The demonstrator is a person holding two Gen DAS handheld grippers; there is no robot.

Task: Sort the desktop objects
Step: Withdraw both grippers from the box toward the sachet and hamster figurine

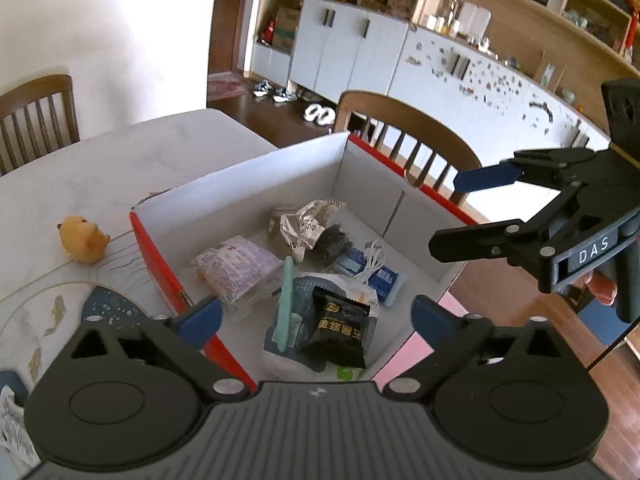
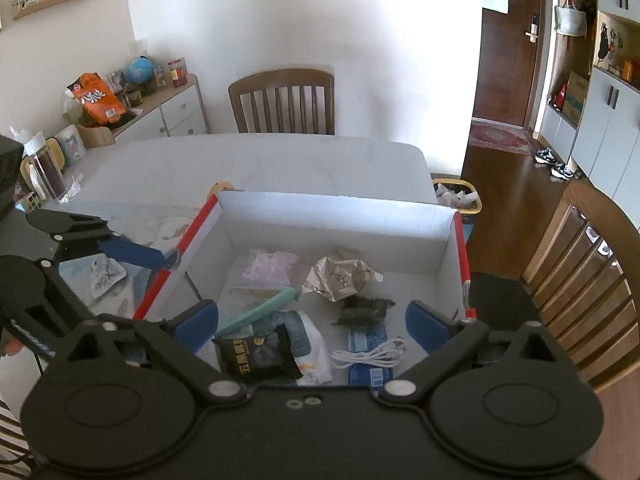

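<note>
Cardboard box [image 2: 336, 216]: matt white inside walls, glossy red rim edges. Black snack packet [image 1: 340, 330]: shiny plastic film. Crumpled wrapper [image 2: 340, 276]: creased metallic foil. Pink-printed packet [image 1: 236, 268]: clear glossy plastic. White cable [image 2: 370, 354]: smooth plastic sheath. Mint-green case [image 1: 285, 304]: smooth matt plastic. Table [image 2: 280, 160]: pale marble-look top, smooth. Chair [image 2: 282, 100]: brown wood, satin finish. Yellow toy [image 1: 83, 239]: soft, fuzzy-looking surface.

You have one box [image 1: 248, 176] on the desk [image 1: 120, 160], holding one black snack packet [image 1: 340, 332], one mint-green stick [image 1: 285, 304], one white cable [image 2: 370, 356], one crumpled foil wrapper [image 1: 298, 226] and one pale pink packet [image 1: 236, 268]. One yellow toy [image 1: 83, 240] sits outside it. You can see two wooden chairs [image 1: 38, 108].
</note>
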